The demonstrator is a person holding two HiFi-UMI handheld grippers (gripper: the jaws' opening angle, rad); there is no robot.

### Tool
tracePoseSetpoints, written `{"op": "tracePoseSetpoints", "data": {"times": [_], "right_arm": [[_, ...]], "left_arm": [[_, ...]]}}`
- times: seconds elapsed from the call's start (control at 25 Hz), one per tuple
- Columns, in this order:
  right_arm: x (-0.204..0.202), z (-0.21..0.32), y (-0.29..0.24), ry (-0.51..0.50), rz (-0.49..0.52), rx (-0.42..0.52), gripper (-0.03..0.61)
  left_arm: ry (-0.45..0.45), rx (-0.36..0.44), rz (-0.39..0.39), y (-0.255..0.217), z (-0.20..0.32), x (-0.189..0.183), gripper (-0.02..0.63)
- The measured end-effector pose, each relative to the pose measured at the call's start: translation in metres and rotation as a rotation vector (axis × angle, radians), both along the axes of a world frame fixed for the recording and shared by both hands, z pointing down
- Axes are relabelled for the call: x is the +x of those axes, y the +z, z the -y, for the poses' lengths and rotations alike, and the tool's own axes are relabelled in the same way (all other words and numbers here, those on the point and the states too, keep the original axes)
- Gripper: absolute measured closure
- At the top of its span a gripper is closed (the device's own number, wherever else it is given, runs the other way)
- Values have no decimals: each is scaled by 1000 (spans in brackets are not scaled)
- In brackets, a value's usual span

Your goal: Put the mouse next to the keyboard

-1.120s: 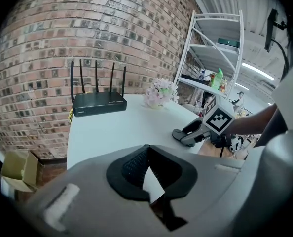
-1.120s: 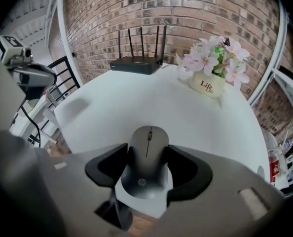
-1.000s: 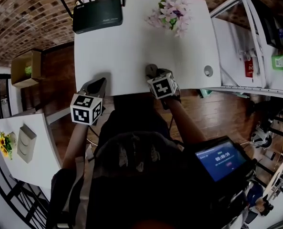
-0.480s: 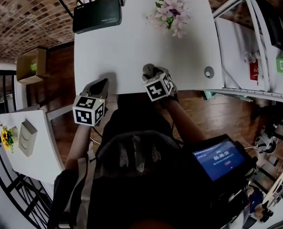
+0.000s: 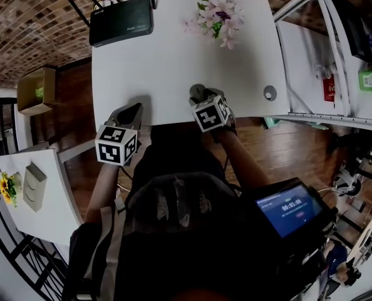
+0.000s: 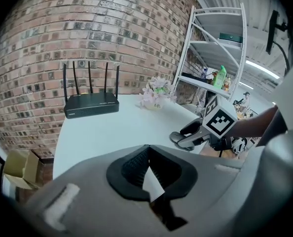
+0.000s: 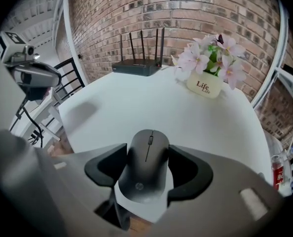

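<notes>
Currently: mouse clamped in right gripper at near table edge
Right gripper (image 7: 147, 176) jaws are closed on both sides of the mouse (image 7: 147, 154), at the near edge of the white table (image 5: 167, 55); its long axis runs along the jaws, wheel end pointing away, toward the router (image 7: 136, 67). Left gripper (image 6: 146, 158) jaws are together, holding nothing. White pot (image 7: 204, 86) holds pink flowers (image 7: 209, 56)

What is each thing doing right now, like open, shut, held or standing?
Right claw: shut on the mouse.
Mouse: held, right way up.
Left claw: shut, empty.
Router: lying flat, antennas up.
Flowers: standing upright.
</notes>
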State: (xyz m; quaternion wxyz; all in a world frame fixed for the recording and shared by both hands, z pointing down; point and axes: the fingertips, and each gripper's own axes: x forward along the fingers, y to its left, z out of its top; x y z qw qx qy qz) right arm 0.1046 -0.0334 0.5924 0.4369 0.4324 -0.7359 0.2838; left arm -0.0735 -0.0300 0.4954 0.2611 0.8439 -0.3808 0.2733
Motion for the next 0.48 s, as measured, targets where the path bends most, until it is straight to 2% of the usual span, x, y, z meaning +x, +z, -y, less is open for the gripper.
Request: {"op": "tracePoseSetpoints", "data": {"times": [0.24,0.4,0.48], "right_arm": [[5,2,-6,25,39,14,271],[4,4,-2,26,30,2,314],[4,4,-2,26,25,-3,316]], "left_arm": [[28,1,-8,0,4,8,611],[37,-2,-5,1,5,8,611],[39,-3,-2,1,6,7,611]]}}
